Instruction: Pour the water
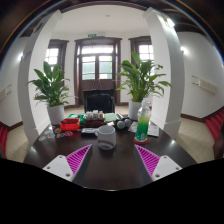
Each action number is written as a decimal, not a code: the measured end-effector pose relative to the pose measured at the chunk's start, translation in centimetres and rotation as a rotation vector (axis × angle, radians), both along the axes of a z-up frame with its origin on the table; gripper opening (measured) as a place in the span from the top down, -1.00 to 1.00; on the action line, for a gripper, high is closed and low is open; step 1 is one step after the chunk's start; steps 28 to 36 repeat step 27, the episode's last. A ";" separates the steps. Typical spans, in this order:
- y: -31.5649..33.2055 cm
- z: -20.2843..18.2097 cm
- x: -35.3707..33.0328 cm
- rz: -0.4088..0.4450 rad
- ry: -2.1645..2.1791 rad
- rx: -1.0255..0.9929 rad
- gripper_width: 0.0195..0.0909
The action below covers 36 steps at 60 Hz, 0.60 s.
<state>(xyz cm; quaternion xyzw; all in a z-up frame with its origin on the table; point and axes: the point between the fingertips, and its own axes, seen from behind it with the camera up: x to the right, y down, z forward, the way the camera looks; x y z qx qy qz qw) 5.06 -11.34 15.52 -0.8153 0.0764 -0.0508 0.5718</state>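
Observation:
A white cup (106, 137) stands on the dark round table (110, 165), just ahead of my fingers and midway between their lines. To its right, farther back, stands a clear bottle (144, 121) with green liquid and a label. My gripper (112, 160) is open, its magenta pads (78, 160) spread wide to either side with only bare tabletop between them. Nothing is held.
Behind the cup lie a red box (70, 125), small dark items (120, 124) and other clutter. A dark chair (99, 101) stands past the table. Potted plants (50, 88) flank a door with windows at the back. Red seats (214, 125) line the sides.

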 end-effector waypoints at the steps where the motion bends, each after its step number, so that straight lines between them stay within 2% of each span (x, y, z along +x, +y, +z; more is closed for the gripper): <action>1: -0.3 0.2 -0.3 0.003 -0.002 -0.002 -0.84; 20: -2.4 3.8 -7.0 0.163 -0.006 0.063 -0.83; 36: -2.5 5.0 -8.3 0.187 0.000 0.089 -0.84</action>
